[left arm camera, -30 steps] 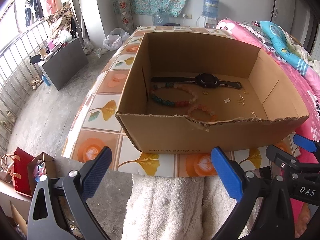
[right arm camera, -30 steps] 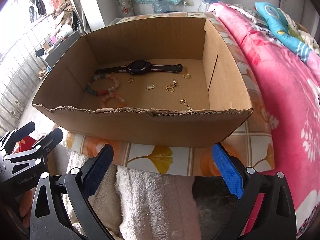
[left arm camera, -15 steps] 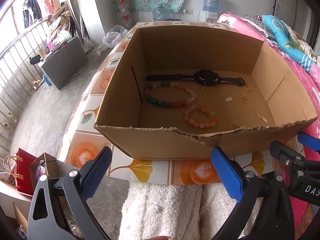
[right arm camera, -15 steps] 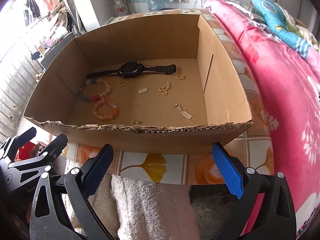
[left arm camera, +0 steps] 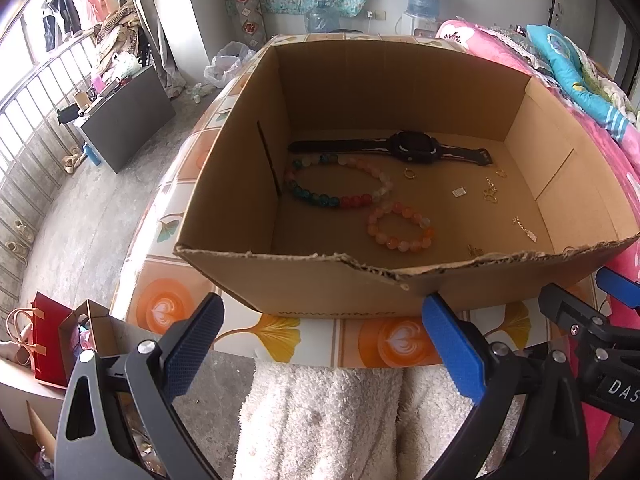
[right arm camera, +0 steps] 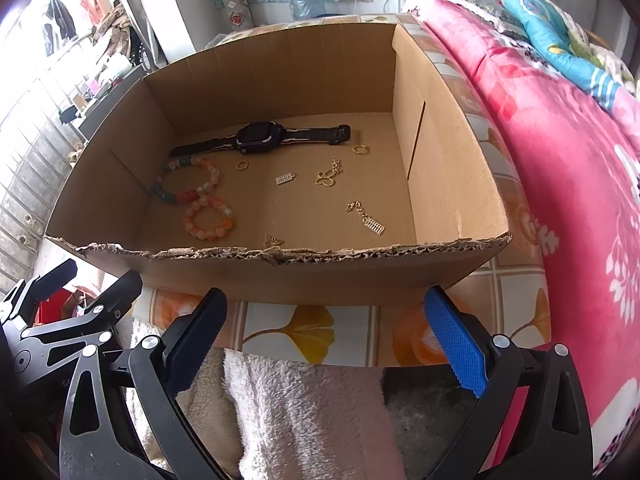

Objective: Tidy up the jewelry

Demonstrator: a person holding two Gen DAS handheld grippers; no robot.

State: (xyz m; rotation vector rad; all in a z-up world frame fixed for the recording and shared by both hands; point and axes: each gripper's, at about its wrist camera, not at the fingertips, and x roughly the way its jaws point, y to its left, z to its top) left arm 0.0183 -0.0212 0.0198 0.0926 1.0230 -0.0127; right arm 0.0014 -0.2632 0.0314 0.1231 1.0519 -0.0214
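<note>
An open cardboard box (left arm camera: pixel 304 276) (right arm camera: pixel 280 276) stands on a tiled table. Inside lie a black watch (left arm camera: pixel 412 147) (right arm camera: pixel 260 136), a long multicolour bead bracelet (left arm camera: pixel 340 200) (right arm camera: pixel 176 196), a small orange bead bracelet (left arm camera: pixel 400 230) (right arm camera: pixel 208 220), gold rings (right arm camera: pixel 361 149) and several small gold charms (right arm camera: pixel 326 178). My left gripper (left arm camera: pixel 320 344) is open and empty, just short of the box's near wall. My right gripper (right arm camera: pixel 324 336) is open and empty, also in front of the near wall.
A white fluffy cloth (left arm camera: pixel 320 420) lies below both grippers. A pink bedspread (right arm camera: pixel 560 160) runs along the right of the table (right arm camera: pixel 312 332). A red bag (left arm camera: pixel 44 340) and a dark cabinet (left arm camera: pixel 124 116) stand on the floor at the left.
Both grippers have risen and moved toward the box, so more of its floor and the jewelry shows. Nothing in the box has moved.
</note>
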